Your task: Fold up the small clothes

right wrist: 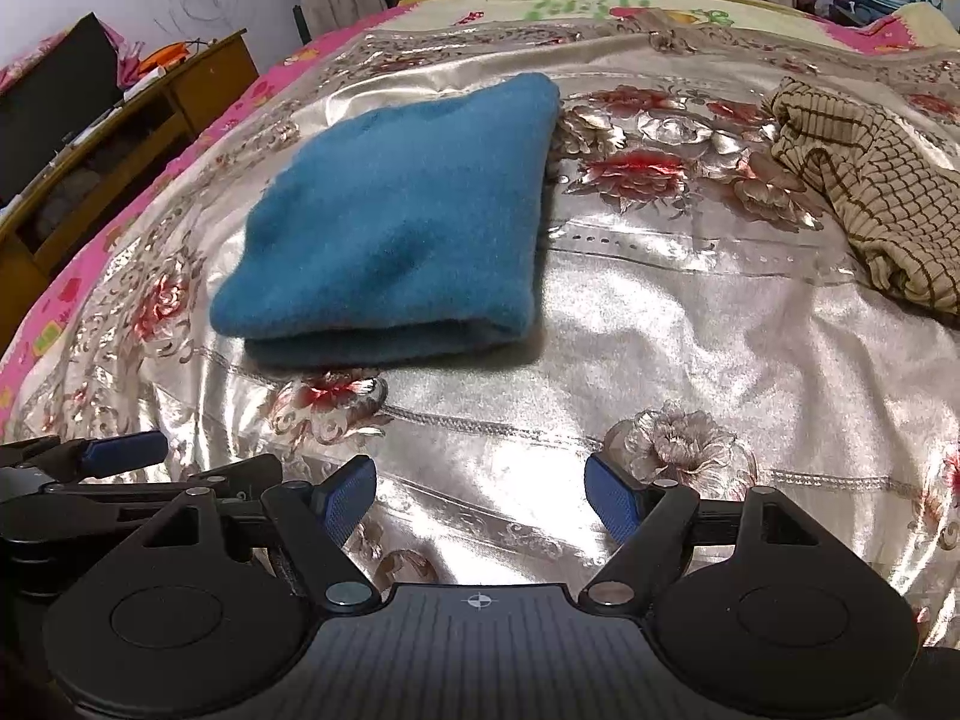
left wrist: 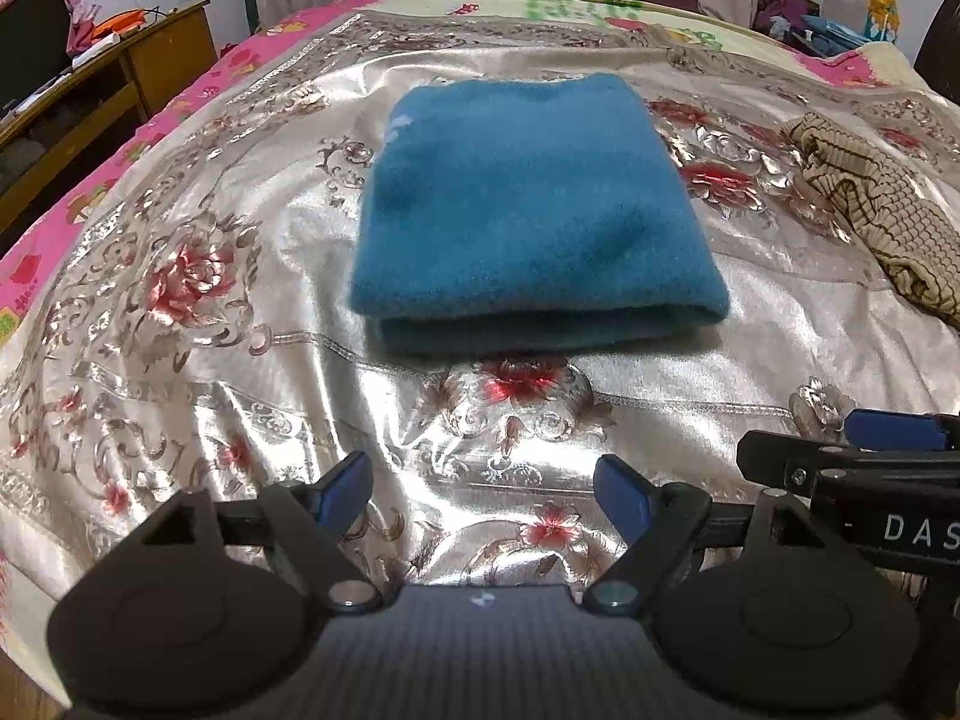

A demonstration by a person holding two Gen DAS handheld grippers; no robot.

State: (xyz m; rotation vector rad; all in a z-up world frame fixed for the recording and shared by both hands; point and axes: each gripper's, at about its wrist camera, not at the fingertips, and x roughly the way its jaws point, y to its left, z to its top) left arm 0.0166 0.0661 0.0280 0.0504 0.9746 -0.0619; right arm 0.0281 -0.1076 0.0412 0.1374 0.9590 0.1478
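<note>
Left tool [left wrist: 483,489] released, blue pads spread wide with only bedspread between them, nothing gripped. Right tool [right wrist: 480,495] likewise released, pads apart over bare shiny fabric. Both hanging close above the near part of the bed, side by side: in the left wrist view, part of the right tool poking in at the lower right, cut off by the frame edge, lettering on it only partly readable; in the right wrist view, part of the left tool showing at the lower left, also cut off.

Blue garment [left wrist: 531,210] folded into a thick rectangle, lying flat on the silvery flowered bedspread [left wrist: 180,360], well ahead of both tools and touching neither. Fold edge facing the tools, layers stacked; inner layers hidden, so kind of garment impossible to tell. Small pale marks near its far left corner, too blurred to read. Same blue garment [right wrist: 402,222] left of centre in the right wrist view.

Checked beige garment [right wrist: 870,192] crumpled off to the right, apart from the blue one, partly cut off at the frame edge. Seen also at the right edge of the left wrist view [left wrist: 876,210].

Pink patterned sheet [left wrist: 54,252] showing along the left side of the bed under the bedspread. Wooden cabinet [left wrist: 120,90] beyond it on the left, cluttered on top, items too small to name. More clothes heaped at the far end of the bed and far right corner, blurred.
</note>
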